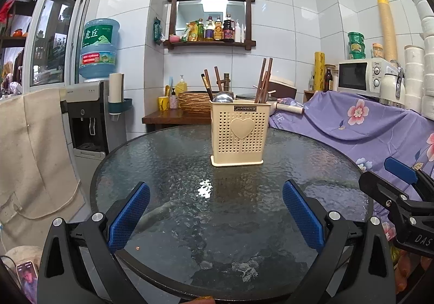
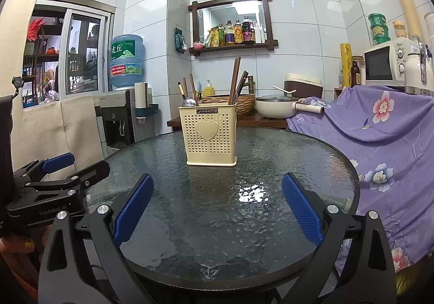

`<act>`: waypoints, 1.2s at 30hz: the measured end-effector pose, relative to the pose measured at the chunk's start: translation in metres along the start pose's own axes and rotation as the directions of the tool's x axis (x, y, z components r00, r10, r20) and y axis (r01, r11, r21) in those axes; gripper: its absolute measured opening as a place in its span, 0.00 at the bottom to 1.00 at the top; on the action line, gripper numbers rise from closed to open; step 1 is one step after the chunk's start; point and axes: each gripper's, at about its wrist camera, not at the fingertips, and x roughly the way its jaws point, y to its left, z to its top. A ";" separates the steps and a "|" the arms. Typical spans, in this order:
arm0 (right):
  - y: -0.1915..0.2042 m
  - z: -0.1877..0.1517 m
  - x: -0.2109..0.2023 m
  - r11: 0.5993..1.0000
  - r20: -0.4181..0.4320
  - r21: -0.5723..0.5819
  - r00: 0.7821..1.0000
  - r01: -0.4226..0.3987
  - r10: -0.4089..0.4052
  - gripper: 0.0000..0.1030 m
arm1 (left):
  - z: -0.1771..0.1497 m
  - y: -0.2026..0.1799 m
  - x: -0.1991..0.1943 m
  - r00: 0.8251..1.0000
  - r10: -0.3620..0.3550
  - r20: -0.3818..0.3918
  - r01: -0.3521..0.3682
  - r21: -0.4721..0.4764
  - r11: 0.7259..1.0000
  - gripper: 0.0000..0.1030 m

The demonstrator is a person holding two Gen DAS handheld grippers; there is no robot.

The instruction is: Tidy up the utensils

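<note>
A cream perforated utensil holder [image 1: 238,135] with a heart on its front stands upright on the far half of the round glass table [image 1: 162,168]. Brown chopsticks [image 1: 263,81] and a metal spoon [image 1: 223,97] stick out of its top. It also shows in the right wrist view [image 2: 208,135], with chopsticks [image 2: 234,81] and the spoon [image 2: 190,101]. My left gripper [image 1: 215,198] is open and empty over the table's near edge. My right gripper [image 2: 217,195] is open and empty, to the right of the left one and level with it. Each gripper shows at the edge of the other's view.
A purple floral cloth [image 1: 366,124] covers furniture right of the table. A water dispenser [image 1: 89,119] with a blue bottle stands at back left. A wooden side table [image 2: 244,119] behind holds a white pot [image 2: 276,108] and a basket. A beige cloth [image 1: 32,146] hangs at left.
</note>
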 end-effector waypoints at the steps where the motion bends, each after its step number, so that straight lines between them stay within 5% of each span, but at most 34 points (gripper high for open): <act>1: 0.000 0.000 0.000 1.000 0.000 0.000 1.000 0.000 0.000 0.91 | 0.000 0.000 0.000 1.000 -0.005 -0.005 0.005 0.000 1.000 0.94; 36: -0.005 -0.004 0.003 1.000 -0.019 0.018 1.000 0.003 -0.003 0.92 | -0.001 0.006 0.005 0.999 0.033 -0.042 -0.033 -0.002 0.999 0.94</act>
